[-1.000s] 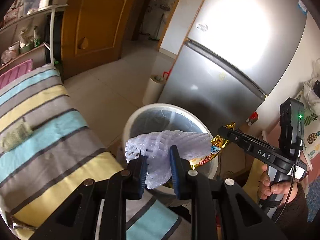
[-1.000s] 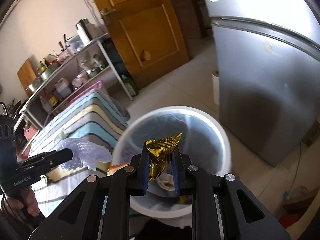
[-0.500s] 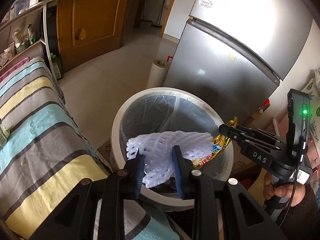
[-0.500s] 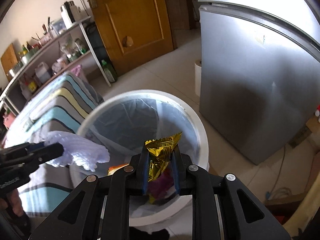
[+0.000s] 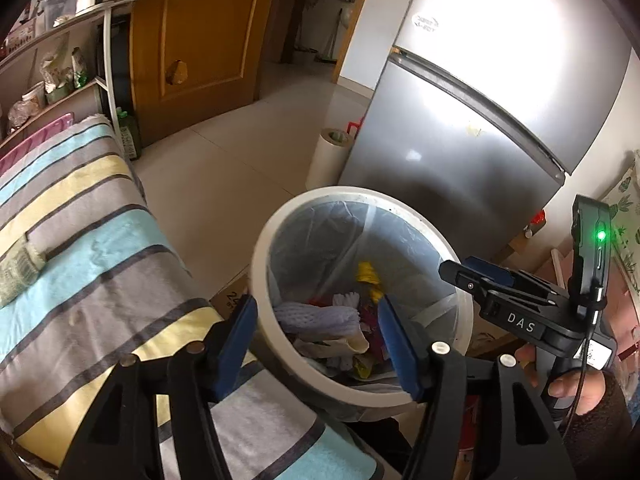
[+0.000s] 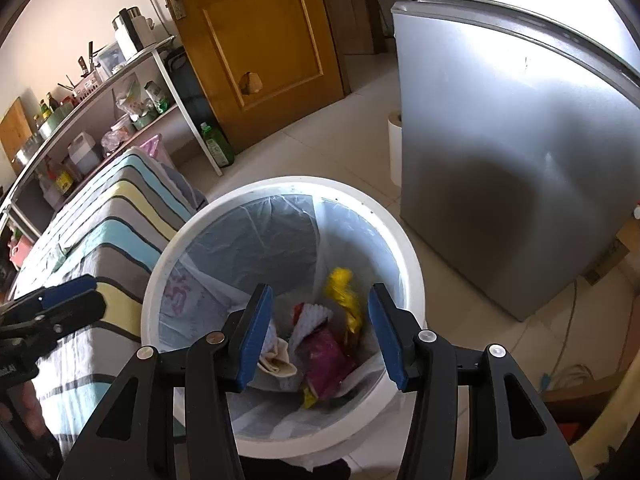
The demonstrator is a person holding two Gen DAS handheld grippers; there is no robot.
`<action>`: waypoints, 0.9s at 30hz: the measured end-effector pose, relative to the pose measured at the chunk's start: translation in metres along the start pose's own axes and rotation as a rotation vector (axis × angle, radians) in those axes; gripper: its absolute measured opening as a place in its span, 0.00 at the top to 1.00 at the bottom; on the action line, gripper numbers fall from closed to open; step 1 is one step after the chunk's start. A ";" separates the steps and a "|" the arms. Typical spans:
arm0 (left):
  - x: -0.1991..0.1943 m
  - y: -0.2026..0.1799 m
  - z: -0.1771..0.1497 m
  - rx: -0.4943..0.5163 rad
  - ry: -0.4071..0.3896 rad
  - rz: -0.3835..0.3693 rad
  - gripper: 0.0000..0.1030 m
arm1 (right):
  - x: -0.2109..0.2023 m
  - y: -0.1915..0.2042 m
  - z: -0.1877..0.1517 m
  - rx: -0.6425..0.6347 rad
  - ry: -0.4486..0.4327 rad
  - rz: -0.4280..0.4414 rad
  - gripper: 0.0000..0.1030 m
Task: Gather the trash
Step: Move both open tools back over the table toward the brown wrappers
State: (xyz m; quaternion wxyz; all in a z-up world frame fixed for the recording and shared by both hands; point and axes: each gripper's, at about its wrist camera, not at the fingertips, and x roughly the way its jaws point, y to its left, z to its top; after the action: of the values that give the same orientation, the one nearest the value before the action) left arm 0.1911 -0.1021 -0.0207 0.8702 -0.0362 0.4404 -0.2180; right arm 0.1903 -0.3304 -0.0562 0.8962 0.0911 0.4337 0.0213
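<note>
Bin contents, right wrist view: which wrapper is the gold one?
The gold wrapper stands along the right side of the bin, crinkled and shiny; the magenta wrapper lies below it, nearer the camera.

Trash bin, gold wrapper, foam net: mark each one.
trash bin (image 6: 404, 240): right wrist view, white rim, far right side.
gold wrapper (image 6: 344, 296): right wrist view, crumpled middle, inside the bin.
foam net (image 5: 320, 316): left wrist view, its middle, atop the trash.
</note>
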 end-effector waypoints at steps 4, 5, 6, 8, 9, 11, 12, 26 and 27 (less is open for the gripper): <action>-0.014 0.007 -0.002 -0.012 -0.029 0.013 0.36 | -0.008 0.006 -0.001 -0.004 -0.018 0.008 0.50; -0.019 0.009 -0.003 -0.017 -0.041 0.020 0.35 | -0.009 0.007 -0.001 -0.006 -0.022 0.011 0.50; -0.023 0.011 -0.004 -0.018 -0.052 0.024 0.34 | -0.013 0.011 -0.002 -0.010 -0.030 0.020 0.50; -0.034 0.016 -0.005 -0.026 -0.073 0.033 0.33 | -0.018 0.016 -0.003 -0.015 -0.047 0.029 0.50; -0.038 0.018 -0.006 -0.031 -0.081 0.034 0.33 | -0.020 0.019 -0.003 -0.019 -0.055 0.035 0.50; -0.049 0.026 -0.009 -0.043 -0.100 0.056 0.32 | -0.026 0.028 -0.003 -0.029 -0.068 0.054 0.50; -0.055 0.030 -0.011 -0.047 -0.112 0.074 0.32 | -0.028 0.033 -0.004 -0.038 -0.075 0.064 0.50; -0.133 0.106 -0.056 -0.166 -0.208 0.228 0.29 | -0.035 0.124 -0.017 -0.194 -0.073 0.227 0.50; -0.139 0.112 -0.060 -0.177 -0.211 0.240 0.29 | -0.033 0.135 -0.020 -0.217 -0.060 0.242 0.50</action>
State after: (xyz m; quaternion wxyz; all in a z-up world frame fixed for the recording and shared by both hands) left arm 0.1117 0.0640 0.0184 0.9248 -0.0824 0.3651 -0.0678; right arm 0.1600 -0.1983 -0.0180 0.9041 0.0460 0.3880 0.1729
